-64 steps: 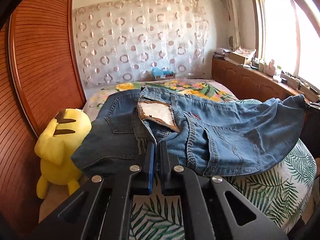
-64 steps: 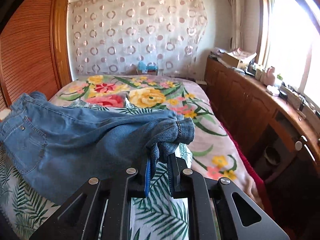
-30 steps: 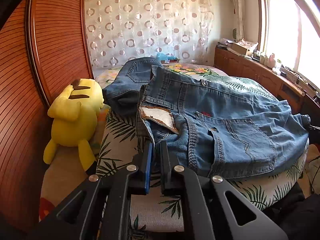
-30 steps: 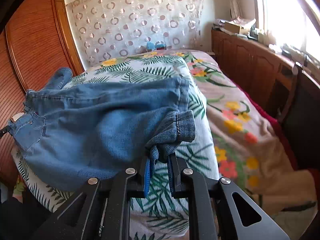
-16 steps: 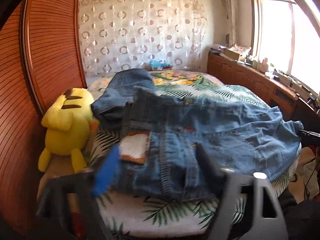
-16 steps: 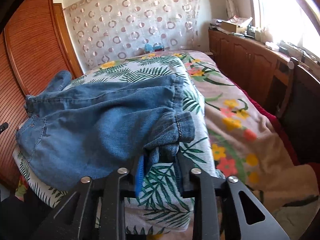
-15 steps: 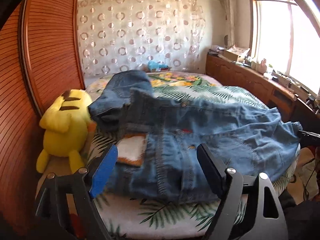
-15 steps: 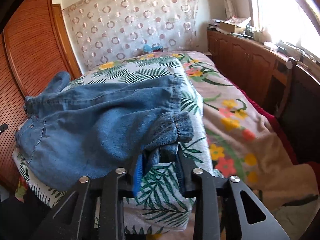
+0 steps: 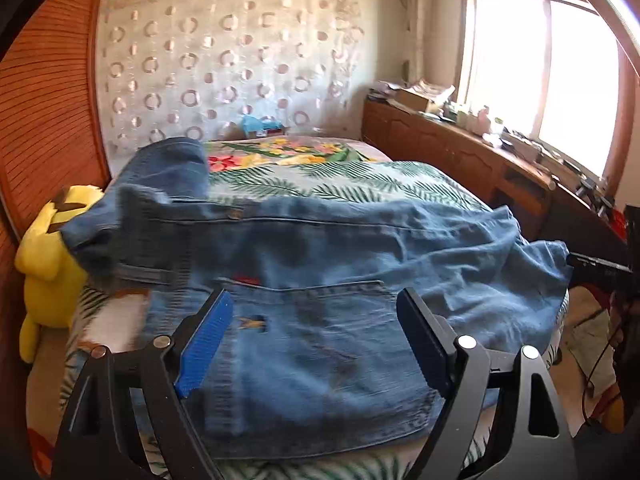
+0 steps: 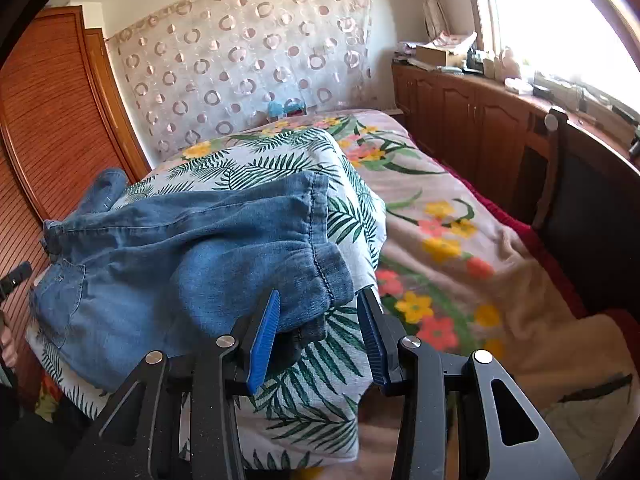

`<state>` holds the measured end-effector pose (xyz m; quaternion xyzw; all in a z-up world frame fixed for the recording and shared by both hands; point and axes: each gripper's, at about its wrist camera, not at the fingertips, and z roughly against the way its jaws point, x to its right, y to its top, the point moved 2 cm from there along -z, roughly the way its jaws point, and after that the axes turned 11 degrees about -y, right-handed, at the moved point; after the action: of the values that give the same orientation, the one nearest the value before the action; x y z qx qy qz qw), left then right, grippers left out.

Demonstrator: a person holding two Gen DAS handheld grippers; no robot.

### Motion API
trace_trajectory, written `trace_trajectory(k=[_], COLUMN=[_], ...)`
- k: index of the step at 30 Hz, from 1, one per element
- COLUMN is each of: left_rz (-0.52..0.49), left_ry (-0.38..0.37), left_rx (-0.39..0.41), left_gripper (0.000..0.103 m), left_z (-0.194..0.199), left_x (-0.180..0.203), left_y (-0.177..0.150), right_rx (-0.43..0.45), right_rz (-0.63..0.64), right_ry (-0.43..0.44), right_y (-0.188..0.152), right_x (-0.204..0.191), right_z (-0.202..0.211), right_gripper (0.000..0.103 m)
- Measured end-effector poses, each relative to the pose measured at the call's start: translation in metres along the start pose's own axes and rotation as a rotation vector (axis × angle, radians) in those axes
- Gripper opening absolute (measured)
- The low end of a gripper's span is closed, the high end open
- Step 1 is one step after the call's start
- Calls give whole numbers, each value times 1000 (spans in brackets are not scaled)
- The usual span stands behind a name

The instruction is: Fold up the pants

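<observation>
- Since the earlier frames both grippers have let go: the left gripper (image 9: 312,340), which pinched the waistband edge, now stands with its fingers (image 9: 204,336) spread wide and nothing between them, pulled back from the cloth.
- Right gripper (image 10: 318,330): jaws opening; the rolled leg cuff (image 10: 316,292) sits between the fingers (image 10: 262,338), but the pads do not appear to press on it.
- Jeans (image 9: 320,280) lie across the near end of the bed (image 10: 440,216), on the leaf-print cover (image 10: 312,380); waist toward the wooden wardrobe (image 9: 44,100), cuffs toward the window side. One leg end (image 9: 172,164) is bunched up behind the waistband, near the yellow plush toy (image 9: 48,248).
- Judgement: first lengthwise fold laid down; further folds still due.
- Risk: near hem lies close to the bed edge; a careless regrasp could drag denim off the edge.
- Risk: cuff is a thick wad; if it catches on a pad as the right gripper withdraws, the fold could pull askew.
- Risk: bunched leg end, left unflattened, would give a lumpy next fold.
</observation>
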<state>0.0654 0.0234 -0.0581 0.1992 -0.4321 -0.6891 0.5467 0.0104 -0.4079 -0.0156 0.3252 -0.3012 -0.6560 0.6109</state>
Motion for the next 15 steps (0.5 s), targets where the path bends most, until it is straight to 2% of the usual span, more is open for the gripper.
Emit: trace_trajectory(k=[7,15], left_rz=[-34,-53], left_ry=[-34,-44], left_rx=[-43,-60], left_gripper=[84,84], left_z=[-27,-34], left_x=[26,40], left_y=[2,1], right_rx=[0,-9], right_rz=[-2,10], right_ry=[13,15], right_y=[5,7], right_x=[0,-1], right_z=[-7,-11], right_gripper=[43,43])
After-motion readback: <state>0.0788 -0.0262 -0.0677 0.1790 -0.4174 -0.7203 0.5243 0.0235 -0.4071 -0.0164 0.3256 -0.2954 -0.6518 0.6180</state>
